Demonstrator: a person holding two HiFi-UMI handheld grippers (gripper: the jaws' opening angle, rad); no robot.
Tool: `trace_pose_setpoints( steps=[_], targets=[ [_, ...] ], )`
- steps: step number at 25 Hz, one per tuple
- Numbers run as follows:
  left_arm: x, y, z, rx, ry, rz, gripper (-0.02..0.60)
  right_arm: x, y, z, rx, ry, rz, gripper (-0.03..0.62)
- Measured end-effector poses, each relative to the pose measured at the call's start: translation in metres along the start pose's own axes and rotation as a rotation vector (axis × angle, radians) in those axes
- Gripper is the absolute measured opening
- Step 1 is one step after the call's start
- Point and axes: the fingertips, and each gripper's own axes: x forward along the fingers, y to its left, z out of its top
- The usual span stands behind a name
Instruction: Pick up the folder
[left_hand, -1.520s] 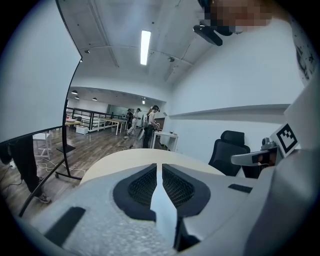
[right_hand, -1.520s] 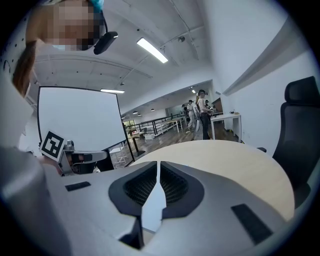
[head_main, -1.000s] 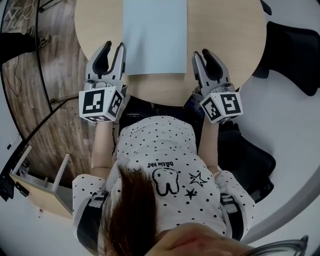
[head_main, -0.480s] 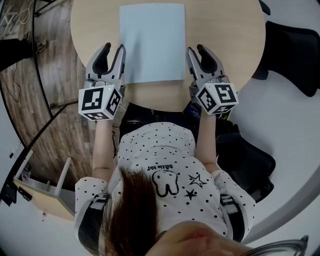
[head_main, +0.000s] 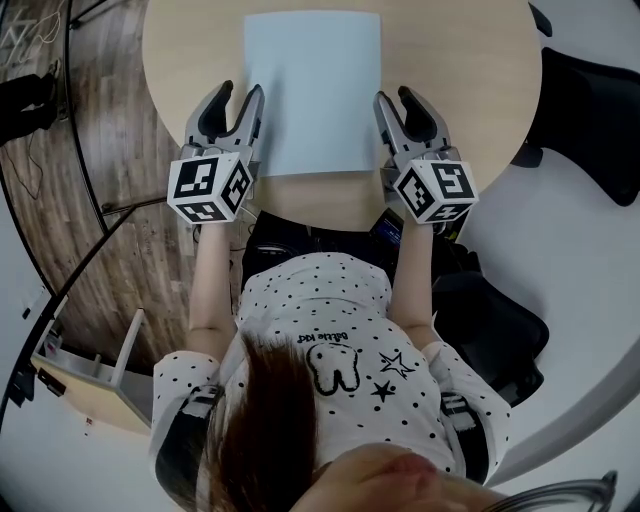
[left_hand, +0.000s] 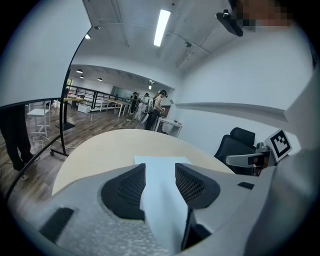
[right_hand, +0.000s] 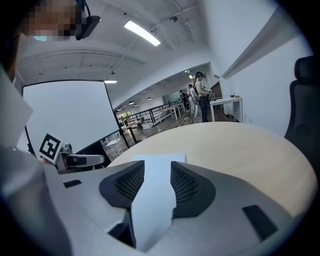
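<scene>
Pale-blue folder (head_main: 312, 90) flat on table (head_main: 450, 80), unlifted. Left gripper (head_main: 238, 92) at its 8 o'clock, right gripper (head_main: 397, 97) at 4; jaws just opening, released, folder edge in each gap. Grip, lift pending.

Pale blue folder (head_main: 312, 90), plain all over, on a light beige wood table (head_main: 460, 70). The left gripper (head_main: 239, 92) and right gripper (head_main: 397, 97) are both matte grey with black mesh-patterned pads. Their jaws have just been opening with nothing pinched, and only that pale blue shows through each gap. Each marker cube (head_main: 210, 187) wears black squares on white. The shirt (head_main: 300, 300) is white with small black dots, a black tooth outline and 2 stars. Dark brown hair (head_main: 265, 420). The floor (head_main: 110, 130) at left is brown wood grain, and the chair (head_main: 590, 110) is black.
</scene>
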Motion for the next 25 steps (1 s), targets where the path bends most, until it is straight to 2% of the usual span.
trace_pose_setpoints(
  steps=[7, 14, 25],
  targets=[
    [0.021, 0.008, -0.014, -0.036, 0.037, 0.002, 0.209, 0.019, -0.014, -0.015, 0.024, 0.050, -0.010, 0.190],
    [0.036, 0.014, -0.032, -0.090, 0.108, -0.010, 0.242, 0.034, -0.025, -0.030, 0.046, 0.101, -0.012, 0.209],
    [0.049, 0.024, -0.065, -0.171, 0.199, -0.005, 0.250, 0.055, -0.029, -0.054, 0.078, 0.167, -0.003, 0.232]
  ],
)
